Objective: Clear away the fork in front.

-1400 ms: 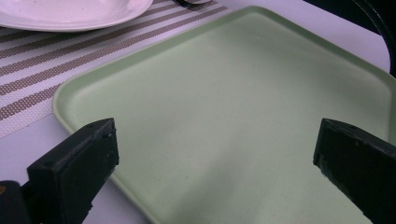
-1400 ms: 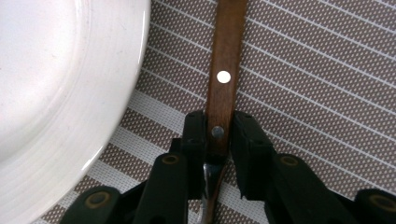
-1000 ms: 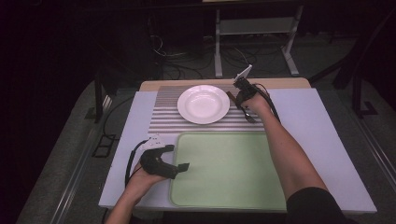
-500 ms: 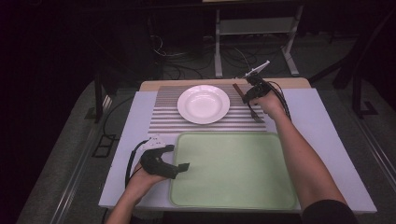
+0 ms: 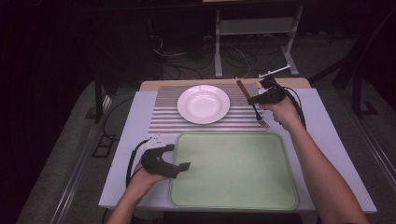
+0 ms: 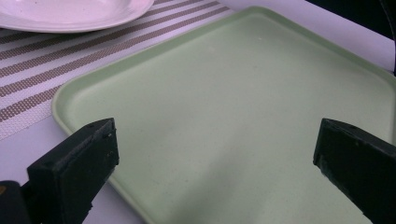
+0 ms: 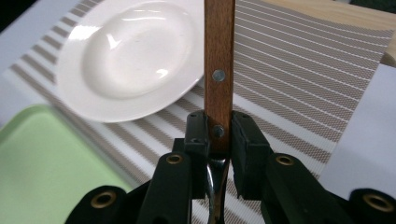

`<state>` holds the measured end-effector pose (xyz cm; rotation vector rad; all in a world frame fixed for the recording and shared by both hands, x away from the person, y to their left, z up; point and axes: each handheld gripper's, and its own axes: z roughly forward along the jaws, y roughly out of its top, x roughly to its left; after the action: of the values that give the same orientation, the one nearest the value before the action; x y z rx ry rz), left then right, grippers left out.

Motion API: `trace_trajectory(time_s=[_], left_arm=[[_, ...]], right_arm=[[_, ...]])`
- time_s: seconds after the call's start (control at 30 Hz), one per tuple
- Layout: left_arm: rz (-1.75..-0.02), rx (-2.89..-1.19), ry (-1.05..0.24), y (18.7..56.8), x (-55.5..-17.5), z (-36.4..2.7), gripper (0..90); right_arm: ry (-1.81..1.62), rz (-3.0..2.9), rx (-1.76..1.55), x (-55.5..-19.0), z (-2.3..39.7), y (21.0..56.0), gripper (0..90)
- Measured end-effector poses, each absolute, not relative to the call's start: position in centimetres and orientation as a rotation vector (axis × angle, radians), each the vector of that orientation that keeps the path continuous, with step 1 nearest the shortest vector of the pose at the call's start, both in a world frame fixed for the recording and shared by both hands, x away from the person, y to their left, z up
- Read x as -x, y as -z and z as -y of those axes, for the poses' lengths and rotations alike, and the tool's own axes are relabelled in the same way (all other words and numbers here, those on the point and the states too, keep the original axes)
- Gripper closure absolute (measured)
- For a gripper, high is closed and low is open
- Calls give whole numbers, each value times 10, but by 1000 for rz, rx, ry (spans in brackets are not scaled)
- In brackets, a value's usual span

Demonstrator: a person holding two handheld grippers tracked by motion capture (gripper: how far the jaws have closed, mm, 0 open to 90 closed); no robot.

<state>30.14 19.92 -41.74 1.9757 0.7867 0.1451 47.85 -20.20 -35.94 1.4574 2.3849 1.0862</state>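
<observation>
Now the right gripper (image 5: 259, 99) stands over the far right part of the striped placemat (image 5: 163, 121), its jaws clamped on the wooden handle of a fork (image 7: 219, 70). Compared with a second ago, this gripper has moved away from the white plate (image 5: 203, 103) toward the mat's right edge, and the fork has turned: its handle now points up and away beyond the jaws while its metal tines (image 5: 263, 122) hang below them, just above the mat. Seen along the jaws in the right gripper view, the plate (image 7: 130, 56) lies ahead and to the left of the handle. The left gripper (image 5: 175, 165) has not shifted; its jaws stand wide apart, holding nothing, at the near left corner of the green tray (image 6: 243, 93), whose bare surface spreads between and beyond them.
</observation>
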Motion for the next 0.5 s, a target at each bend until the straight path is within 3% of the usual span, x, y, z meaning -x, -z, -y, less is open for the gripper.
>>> trace_trajectory(time_s=[0.5], left_arm=[[-798,-1966,-158,405,-311,-189,0]], right_arm=[[-1265,-2365,-1280,-413,214,353,771]])
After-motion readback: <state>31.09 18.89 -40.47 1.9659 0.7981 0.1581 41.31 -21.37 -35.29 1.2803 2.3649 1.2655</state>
